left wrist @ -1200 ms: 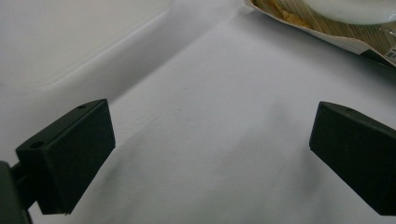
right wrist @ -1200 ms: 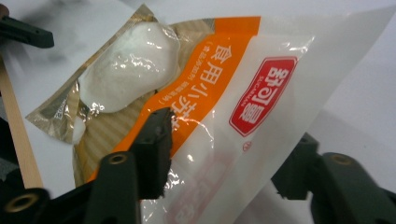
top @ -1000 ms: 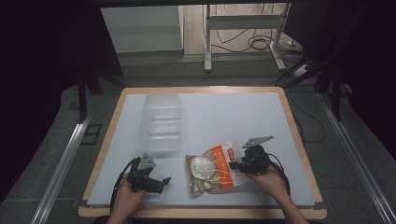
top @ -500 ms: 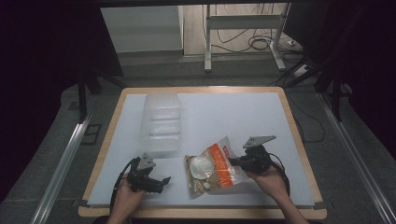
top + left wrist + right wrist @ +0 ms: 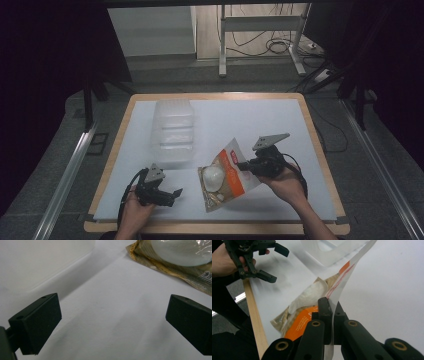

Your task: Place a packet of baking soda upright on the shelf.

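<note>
Right gripper (image 5: 246,165) at 4 o'clock on the worktop (image 5: 280,120), fingers (image 5: 324,308) pinching the clear upper edge of a snack bag (image 5: 222,175), tilting it up off the surface. Left gripper (image 5: 176,192) low at 7 o'clock, fingers (image 5: 37,320) spread wide, just beside the bag's corner. Clear plastic container (image 5: 173,131) at 11 o'clock, well apart.

No text can be read with certainty. On the food bag (image 5: 226,175), printing is seen on an orange panel (image 5: 300,323) and a small white label (image 5: 206,276) at the bag's edge (dark characters, too blurred and cropped to be made out). No other text is found.
</note>
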